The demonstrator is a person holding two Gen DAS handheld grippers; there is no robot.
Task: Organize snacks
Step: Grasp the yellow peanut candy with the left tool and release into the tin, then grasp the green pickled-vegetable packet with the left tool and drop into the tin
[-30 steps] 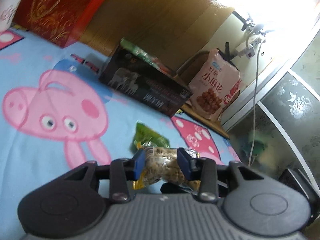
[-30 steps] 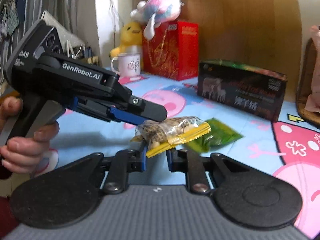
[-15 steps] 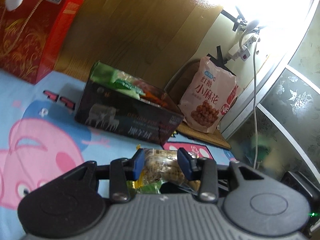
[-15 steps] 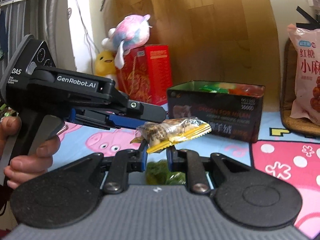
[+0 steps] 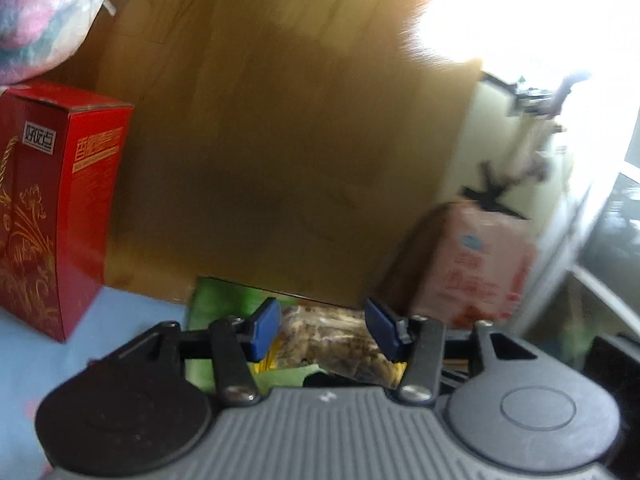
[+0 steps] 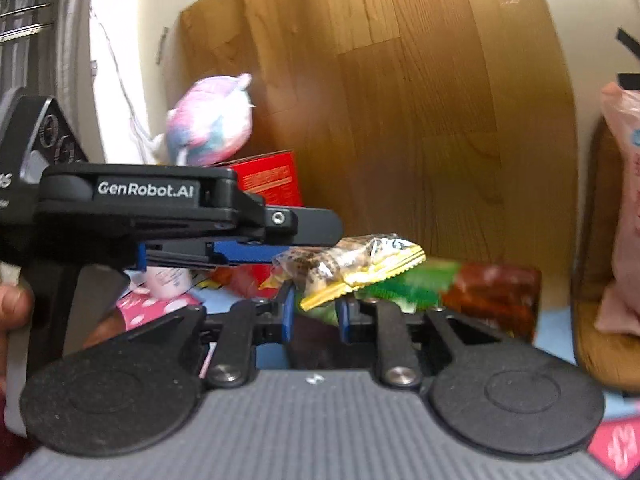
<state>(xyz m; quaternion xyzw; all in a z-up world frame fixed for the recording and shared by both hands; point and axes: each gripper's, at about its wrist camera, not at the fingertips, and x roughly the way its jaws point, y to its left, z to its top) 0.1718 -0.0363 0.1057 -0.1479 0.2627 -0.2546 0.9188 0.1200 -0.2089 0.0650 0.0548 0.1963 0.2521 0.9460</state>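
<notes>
Under both grippers a blue cartoon-print cloth (image 5: 132, 320) is covering the surface, with a wood-grain panel (image 6: 420, 120) standing behind it against a pale wall.

Nearest, the left gripper (image 5: 322, 330) is straddling a clear snack packet (image 5: 328, 340) of brownish pieces with a yellow crimped edge; its jaws have just been opening, and a gap is showing beside the right pad. The right gripper (image 6: 314, 314) is sitting just below the packet's yellow edge; its jaws have just been opening too, standing a little apart, and whether its pads are pressing the packet I cannot tell. The packet is hanging in the air above an open box (image 6: 492, 296) of green and red packets.

Farther back, a red gift box (image 5: 60, 208) is standing on the cloth with a pastel plush toy (image 6: 210, 120) on top.

Only the right view is showing the left gripper from the side and a hand (image 6: 12, 308) on its handle. A pink snack bag (image 5: 476, 264) is appearing clearest in the left view.
</notes>
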